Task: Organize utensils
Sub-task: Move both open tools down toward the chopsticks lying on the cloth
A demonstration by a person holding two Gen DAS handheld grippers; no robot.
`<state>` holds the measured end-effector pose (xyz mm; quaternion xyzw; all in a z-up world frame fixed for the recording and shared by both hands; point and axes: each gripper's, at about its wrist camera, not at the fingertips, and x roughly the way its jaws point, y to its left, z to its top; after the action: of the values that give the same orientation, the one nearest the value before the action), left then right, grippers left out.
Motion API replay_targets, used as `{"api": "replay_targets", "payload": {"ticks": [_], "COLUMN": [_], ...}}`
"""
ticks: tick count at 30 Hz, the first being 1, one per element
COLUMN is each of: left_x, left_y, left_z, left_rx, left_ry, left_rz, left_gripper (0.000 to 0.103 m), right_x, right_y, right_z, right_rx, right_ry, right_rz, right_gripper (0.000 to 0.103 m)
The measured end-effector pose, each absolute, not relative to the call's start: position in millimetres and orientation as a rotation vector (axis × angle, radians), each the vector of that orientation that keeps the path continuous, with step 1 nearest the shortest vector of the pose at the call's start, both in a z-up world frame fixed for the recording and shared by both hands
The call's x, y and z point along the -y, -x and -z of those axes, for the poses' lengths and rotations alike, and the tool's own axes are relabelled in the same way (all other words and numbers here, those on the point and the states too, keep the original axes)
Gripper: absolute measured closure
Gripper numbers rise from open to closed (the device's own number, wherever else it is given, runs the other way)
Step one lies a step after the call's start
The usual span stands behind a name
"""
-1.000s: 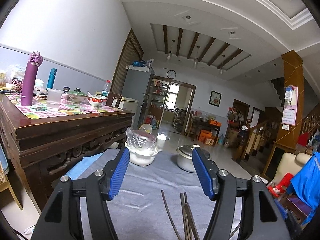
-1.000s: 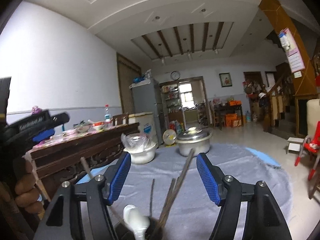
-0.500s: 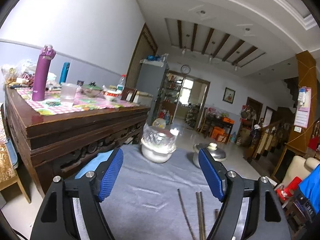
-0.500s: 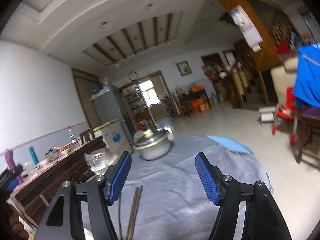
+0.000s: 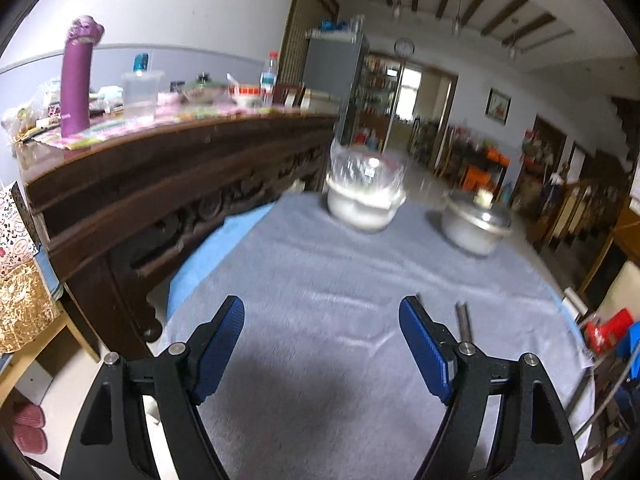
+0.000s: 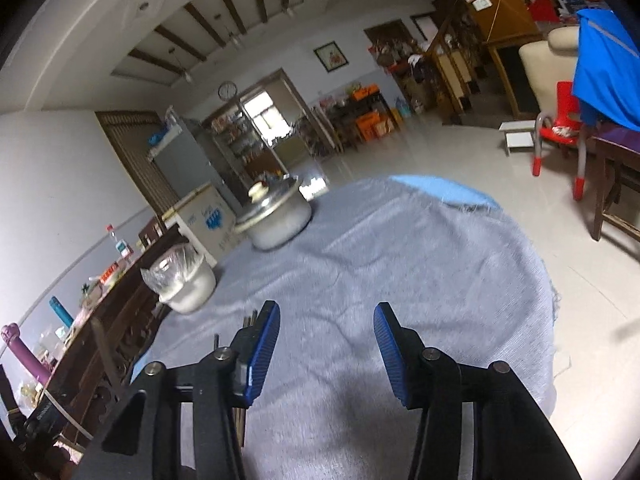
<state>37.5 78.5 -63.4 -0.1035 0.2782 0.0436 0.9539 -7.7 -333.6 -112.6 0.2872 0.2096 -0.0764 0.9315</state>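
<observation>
Now, our scene: we hold both tools low over a tabletop (image 5: 320, 272) draped in grey cloth.
Left gripper (image 5: 322, 344): its blue fingers are spread wide with only cloth between them.
Right gripper (image 6: 326, 344): our fingers here are likewise spread and hold nothing.
Chopsticks (image 5: 464, 322): in the left view, thin stick ends poke up just beside the right-hand finger; in the right view the same bundle shows close against the outer side of the left-hand finger. What they stand in is hidden from us.
Far end of the cloth: a covered white bowl (image 5: 362, 200) and a lidded metal pot (image 5: 476, 224) sit near each other, well apart from the sticks.
Handling, as we judge it: the sticks look light, stiff and smooth, so they may roll or slip from a loose pinch.
Where we would take hold: around mid-shaft, across several sticks at once, squeezing firmly but evenly.
Risk we expect: a grip near the tips could let the bundle fan out or scatter.
</observation>
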Motion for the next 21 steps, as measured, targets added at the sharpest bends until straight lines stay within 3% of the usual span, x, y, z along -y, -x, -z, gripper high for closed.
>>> {"api": "replay_targets", "payload": {"ticks": [21], "left_x": [-70.7], "left_y": [-95.7], "left_z": [113.2], "left_rx": [-0.796], "left_ry": [0.144], "left_rz": [-0.099], "left_gripper": [0.023], "right_x": [314.5], "right_y": [-65.1], "right_z": [140.0], "right_rx": [-0.631], "right_ry": [-0.551], "right_rz": [0.04], "right_gripper": [0.051]}}
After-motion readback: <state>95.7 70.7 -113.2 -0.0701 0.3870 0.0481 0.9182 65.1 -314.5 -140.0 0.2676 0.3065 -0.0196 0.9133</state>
